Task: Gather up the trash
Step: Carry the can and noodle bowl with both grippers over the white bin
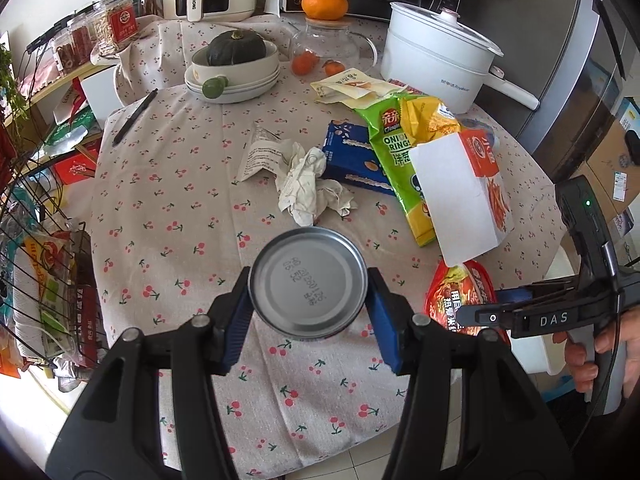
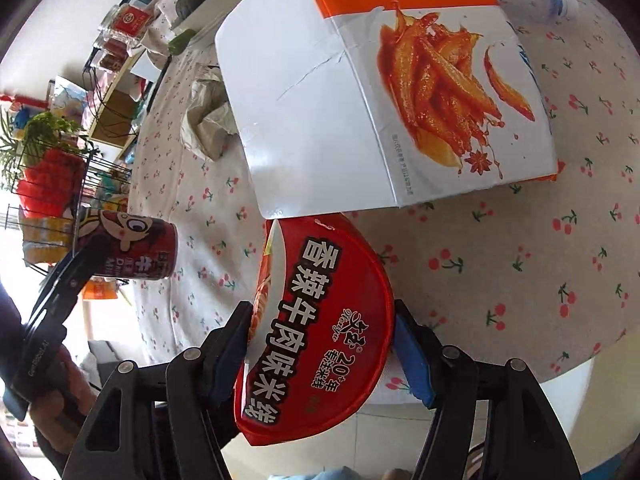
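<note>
My left gripper (image 1: 308, 286) is shut on a red drink can (image 1: 307, 282), its silver bottom facing the camera, held above the near part of the cherry-print table (image 1: 172, 208). The can also shows in the right wrist view (image 2: 136, 248). My right gripper (image 2: 320, 344) is shut on a red instant noodle bowl (image 2: 320, 320) at the table's near right edge; the bowl also shows in the left wrist view (image 1: 456, 296). A white and orange snack box (image 2: 380, 92) lies just beyond the bowl. Crumpled tissue (image 1: 310, 184), a blue box (image 1: 352, 156) and a green onion-ring bag (image 1: 400, 160) lie mid-table.
A white electric pot (image 1: 436, 56), a glass teapot (image 1: 324, 44), stacked bowls with a squash (image 1: 234, 68), a pen (image 1: 134, 118) and a yellow snack packet (image 1: 352, 88) stand at the back. A black wire basket (image 1: 44, 264) sits left of the table.
</note>
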